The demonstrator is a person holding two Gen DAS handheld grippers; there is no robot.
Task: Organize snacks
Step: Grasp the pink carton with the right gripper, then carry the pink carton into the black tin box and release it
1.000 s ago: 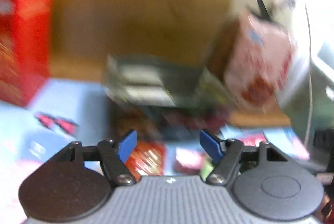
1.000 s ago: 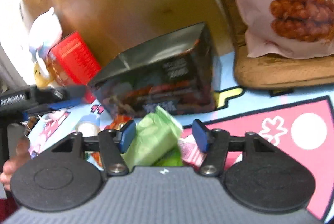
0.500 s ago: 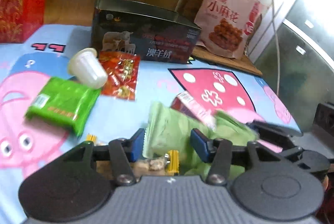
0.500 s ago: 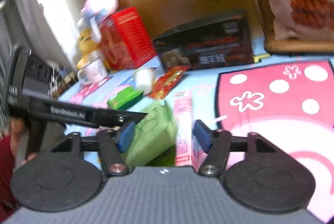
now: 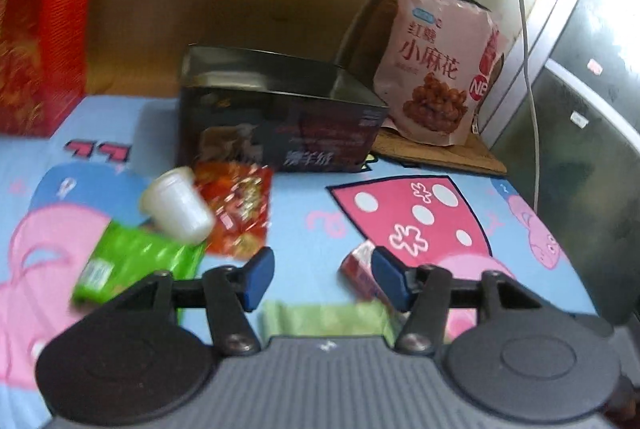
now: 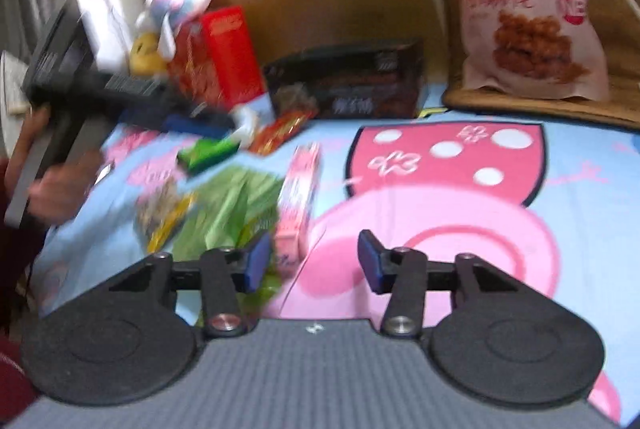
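Loose snacks lie on a cartoon cloth. In the left wrist view there is a white cup (image 5: 176,205), a red packet (image 5: 240,213), a green packet (image 5: 132,261), a pale green bag (image 5: 324,317) and a pink box (image 5: 362,275). An open dark box (image 5: 280,113) stands behind them. My left gripper (image 5: 322,279) is open and empty above the pale green bag. My right gripper (image 6: 312,261) is open and empty, just right of the pink box (image 6: 300,189) and the pale green bag (image 6: 232,205).
A red carton (image 5: 44,37) stands at the far left. A large pink snack bag (image 5: 436,65) leans on a brown mat (image 5: 436,153) at the back right. A wooden board is behind. The left gripper's body (image 6: 60,85) and a hand show at the right wrist view's left.
Both grippers have opened wider and pulled back. The pale green bag and pink box, which sat between the fingers, now lie on the cloth. The left gripper has swung left.
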